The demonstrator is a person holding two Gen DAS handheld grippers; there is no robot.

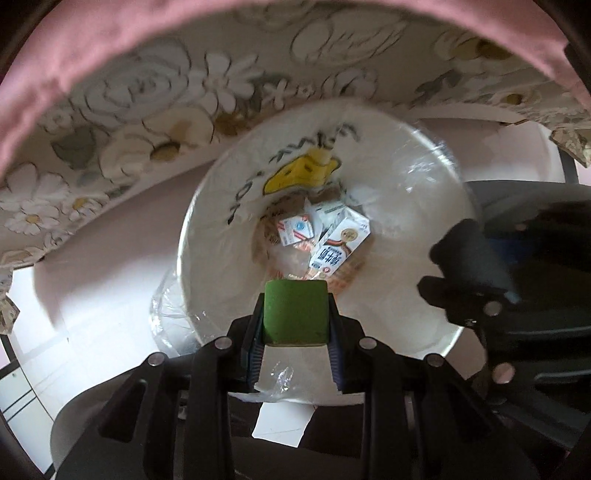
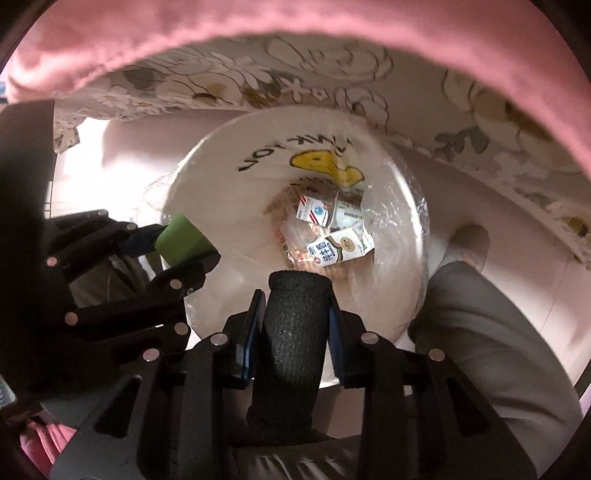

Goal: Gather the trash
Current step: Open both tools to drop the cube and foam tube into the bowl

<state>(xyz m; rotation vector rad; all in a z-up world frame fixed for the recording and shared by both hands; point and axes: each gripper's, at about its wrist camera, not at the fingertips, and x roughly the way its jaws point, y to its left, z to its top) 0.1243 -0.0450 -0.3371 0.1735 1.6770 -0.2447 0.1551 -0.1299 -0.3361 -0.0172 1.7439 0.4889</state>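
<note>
A white trash bin (image 1: 207, 221) (image 2: 207, 173) with a yellow duck print and a clear plastic liner stands right below both grippers. Milk cartons (image 1: 340, 243) (image 2: 340, 245) and wrappers lie at its bottom. My left gripper (image 1: 295, 321) points down over the bin's near rim, shut on a green foam block (image 1: 295, 302). In the right wrist view that block (image 2: 181, 240) shows at the bin's left edge. My right gripper (image 2: 294, 314) is shut on a black foam cylinder (image 2: 295, 343), also above the near rim. In the left wrist view the cylinder (image 1: 469, 251) hangs over the bin's right side.
A floral bedspread (image 1: 147, 110) (image 2: 406, 85) with pink fabric (image 1: 110, 33) above it hangs just behind the bin. A person's grey trouser leg (image 2: 487, 332) and foot (image 2: 469, 243) stand right of the bin. The floor (image 1: 92, 295) is pale.
</note>
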